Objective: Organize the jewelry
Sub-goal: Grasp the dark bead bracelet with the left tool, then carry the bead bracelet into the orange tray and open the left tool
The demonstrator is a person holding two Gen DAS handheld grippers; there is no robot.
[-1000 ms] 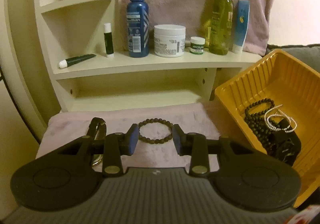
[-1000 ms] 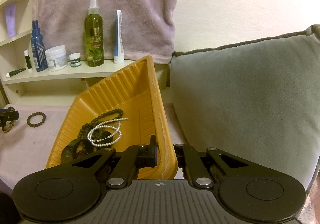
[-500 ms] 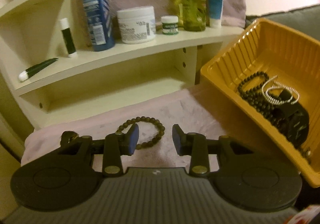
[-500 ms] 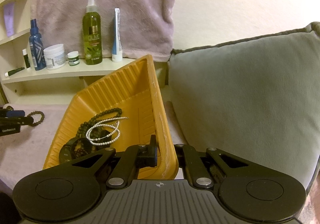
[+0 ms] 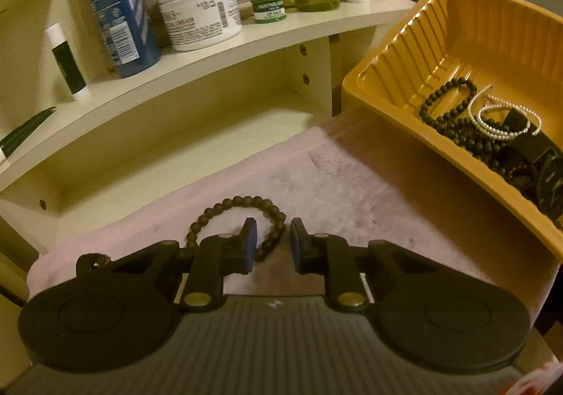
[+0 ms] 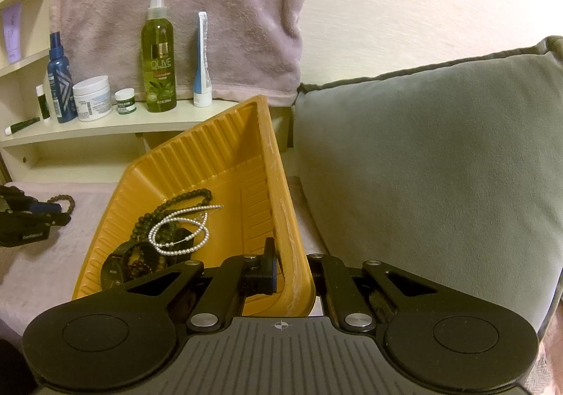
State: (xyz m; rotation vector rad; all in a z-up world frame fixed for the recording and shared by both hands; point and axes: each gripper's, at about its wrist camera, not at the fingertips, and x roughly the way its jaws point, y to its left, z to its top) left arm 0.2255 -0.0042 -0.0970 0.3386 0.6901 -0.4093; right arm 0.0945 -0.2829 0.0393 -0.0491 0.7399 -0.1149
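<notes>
- Jewelry lies in two places: a heap in the tilted yellow tray (image 6: 197,162) and one brown bead bracelet (image 5: 242,215) flat on the pink fleece cover (image 5: 345,190) below the shelf (image 5: 211,57).
- Inside the tray, dark bead strands (image 6: 176,208), a white pearl string (image 6: 183,229) and a black watch (image 6: 119,264) are piled in the low corner.
- Right tool (image 6: 292,271) is clamped on the tray's near rim, one pad inside the wall and one outside, exactly as a second ago.
- Left tool (image 5: 272,240) sits low over the bracelet; the right side of the loop passes between its narrowed pads, which do not yet press on the beads.
- Compared with a second ago, the left tool is closer to the bracelet and rolled, and its jaws have just been closing.
</notes>
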